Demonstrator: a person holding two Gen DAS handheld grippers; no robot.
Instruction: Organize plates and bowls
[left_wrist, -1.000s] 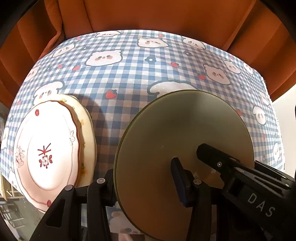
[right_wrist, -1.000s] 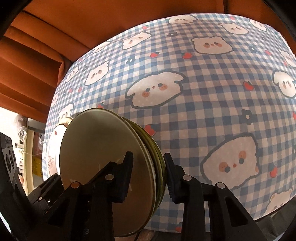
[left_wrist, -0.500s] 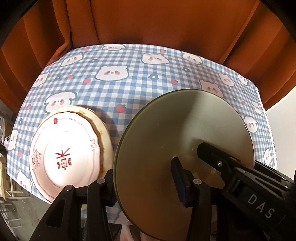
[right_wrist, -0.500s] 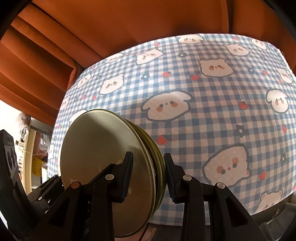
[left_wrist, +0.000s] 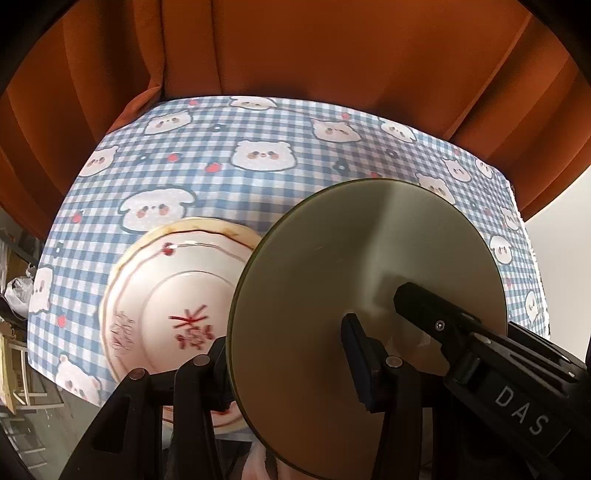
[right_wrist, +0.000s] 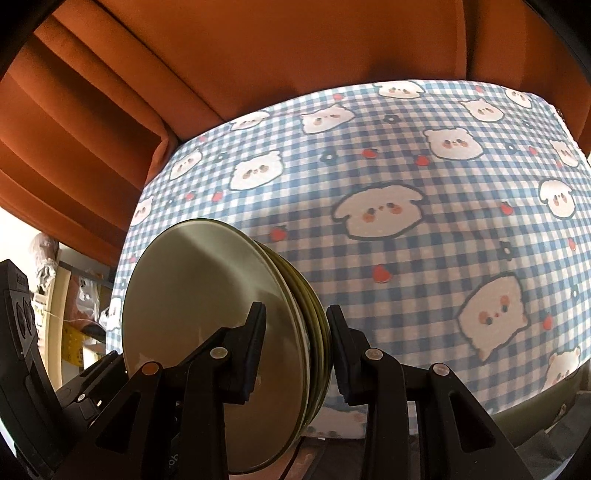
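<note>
A stack of several olive-green plates (left_wrist: 351, 266) hangs on edge above the table, with both grippers gripping it. My left gripper (left_wrist: 284, 350) is shut on the stack's near rim, its blue pad on the broad face. My right gripper (right_wrist: 295, 343) is shut across the same stack (right_wrist: 207, 295), one finger on each side. One of its black fingers (left_wrist: 436, 314) lies on the plate face in the left wrist view. A white plate with red markings (left_wrist: 173, 295) lies on a cream plate (left_wrist: 221, 226) on the table, partly hidden behind the stack.
The table wears a blue checked cloth with bear faces (right_wrist: 424, 177). Orange curtains (left_wrist: 295, 48) hang close behind its far edge. Shelving and clutter (right_wrist: 74, 314) show past the table's left side. The cloth's near edge (right_wrist: 517, 398) drops off below the grippers.
Both grippers have risen and pulled back with the green stack, so the table looks smaller and farther. The white plate now sits nearer the centre of the left wrist view.
</note>
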